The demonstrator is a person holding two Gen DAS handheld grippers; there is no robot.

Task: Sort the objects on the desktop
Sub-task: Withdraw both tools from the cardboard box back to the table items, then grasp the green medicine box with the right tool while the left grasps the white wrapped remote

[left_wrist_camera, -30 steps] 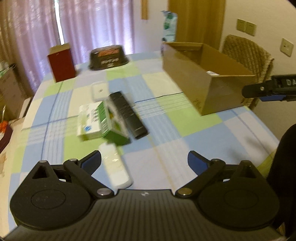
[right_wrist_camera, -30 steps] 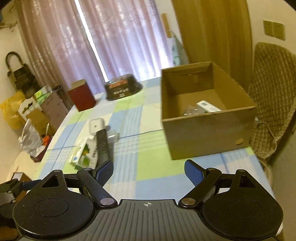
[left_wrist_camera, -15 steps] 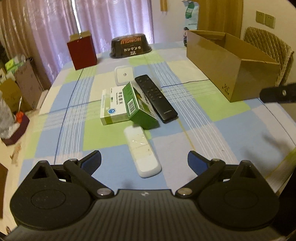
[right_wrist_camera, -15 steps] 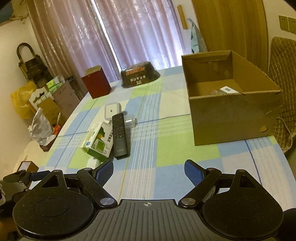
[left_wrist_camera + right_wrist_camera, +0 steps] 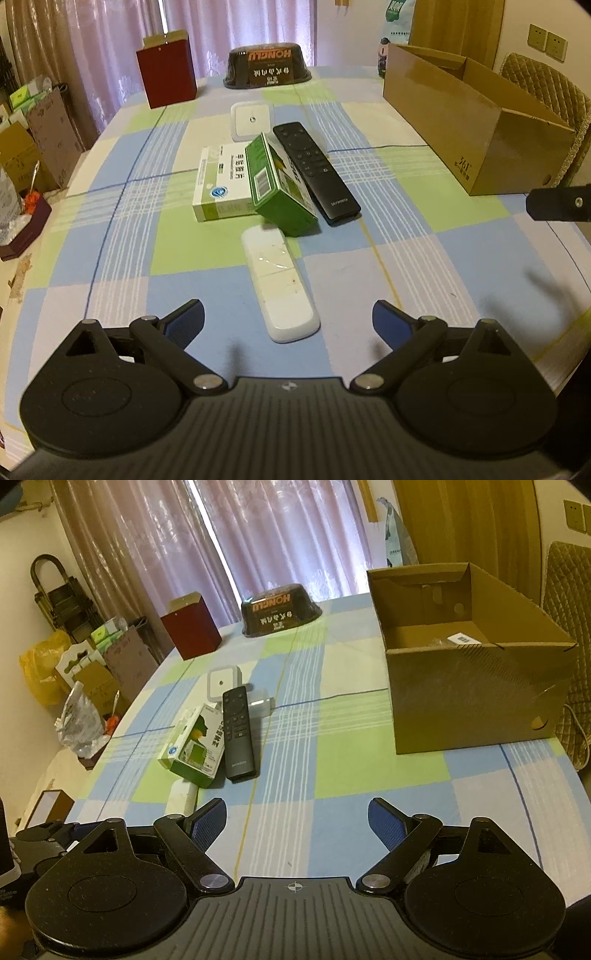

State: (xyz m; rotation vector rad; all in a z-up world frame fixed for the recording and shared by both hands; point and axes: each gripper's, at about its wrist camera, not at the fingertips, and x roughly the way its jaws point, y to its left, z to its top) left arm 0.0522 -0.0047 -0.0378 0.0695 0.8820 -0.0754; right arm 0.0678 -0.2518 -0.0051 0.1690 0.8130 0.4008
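A white remote (image 5: 279, 283) lies on the checked tablecloth just ahead of my open left gripper (image 5: 288, 320). Beyond it a green box (image 5: 282, 186) leans on a white-and-green medicine box (image 5: 222, 182), with a black remote (image 5: 316, 171) to their right and a white square device (image 5: 252, 120) behind. My right gripper (image 5: 296, 821) is open and empty over the near table edge, with the black remote (image 5: 239, 733) and green box (image 5: 199, 747) ahead to its left. An open cardboard box (image 5: 469, 657) stands on the right, holding a few small items.
A dark red box (image 5: 167, 68) and a black upturned bowl (image 5: 267, 66) sit at the table's far end. A quilted chair (image 5: 546, 86) is behind the cardboard box (image 5: 476, 122). Bags and cartons (image 5: 74, 679) crowd the floor to the left.
Both grippers have drawn back and swung left, so the cluster of objects sits more centred in each view. Both stayed open. No object on the table moved.
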